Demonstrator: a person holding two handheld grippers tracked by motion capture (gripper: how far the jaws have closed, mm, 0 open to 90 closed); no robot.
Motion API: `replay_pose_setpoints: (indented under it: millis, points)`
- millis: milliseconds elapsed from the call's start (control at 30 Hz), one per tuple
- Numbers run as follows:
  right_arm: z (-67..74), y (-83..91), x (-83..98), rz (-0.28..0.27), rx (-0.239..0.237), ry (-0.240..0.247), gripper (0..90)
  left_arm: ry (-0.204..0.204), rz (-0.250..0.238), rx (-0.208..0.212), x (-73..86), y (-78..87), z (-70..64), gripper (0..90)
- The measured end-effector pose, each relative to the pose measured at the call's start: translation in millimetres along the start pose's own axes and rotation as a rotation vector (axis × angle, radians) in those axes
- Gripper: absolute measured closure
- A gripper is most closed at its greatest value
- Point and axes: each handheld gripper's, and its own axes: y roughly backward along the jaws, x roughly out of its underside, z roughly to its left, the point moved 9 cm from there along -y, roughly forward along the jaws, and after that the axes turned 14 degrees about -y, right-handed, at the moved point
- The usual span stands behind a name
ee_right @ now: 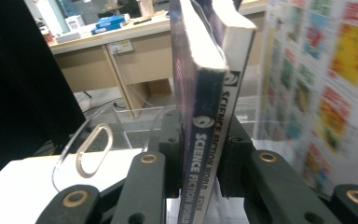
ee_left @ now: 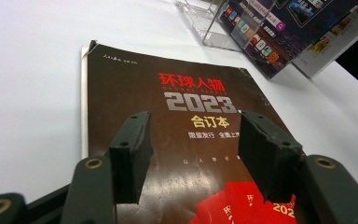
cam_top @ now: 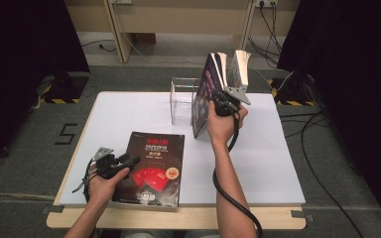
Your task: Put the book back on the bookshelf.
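The white desk (cam_top: 273, 163) carries everything. On its near left part a dark magazine (cam_top: 151, 168) lies flat, with its long axis running from near to far. Far of the middle stands a clear plastic holder (cam_top: 182, 99), open at the top. Just to the right of it, the right gripper (cam_top: 226, 101) holds two thick magazines (cam_top: 223, 74) upright; their lower edge appears to rest on the desk. In the right gripper view its fingers (ee_right: 170, 154) pinch the spines from both sides, and the spines run up and down between them. The holder is immediately to the left of these magazines, so I judge the next move is a short lift and a shift to the left into it. The left gripper (cam_top: 129, 161) rests over the near left edge of the flat magazine, fingers (ee_left: 130, 154) spread and holding nothing.
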Motion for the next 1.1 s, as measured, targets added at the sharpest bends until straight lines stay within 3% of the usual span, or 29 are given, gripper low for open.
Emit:
replay_pose_setpoints:
  millis: [200,467,800,1100]
  points:
    - [9.4,-4.2,-1.0,0.002,-0.007,0.019,74.2,0.001,-0.002,0.000,-0.4,0.9,1.6,43.5]
    - [8.7,-8.0,-1.6,0.000,0.003,0.037,73.0,0.003,-0.002,0.002,0.2,-0.1,0.5,43.5]
    - [7.8,-8.8,-1.8,-0.004,0.009,0.031,75.1,-0.001,0.000,0.004,0.8,-0.5,0.0,43.4]
    - [7.6,-10.0,-4.6,-0.003,-0.024,-0.004,76.3,0.000,0.002,0.000,1.5,0.1,3.3,43.5]
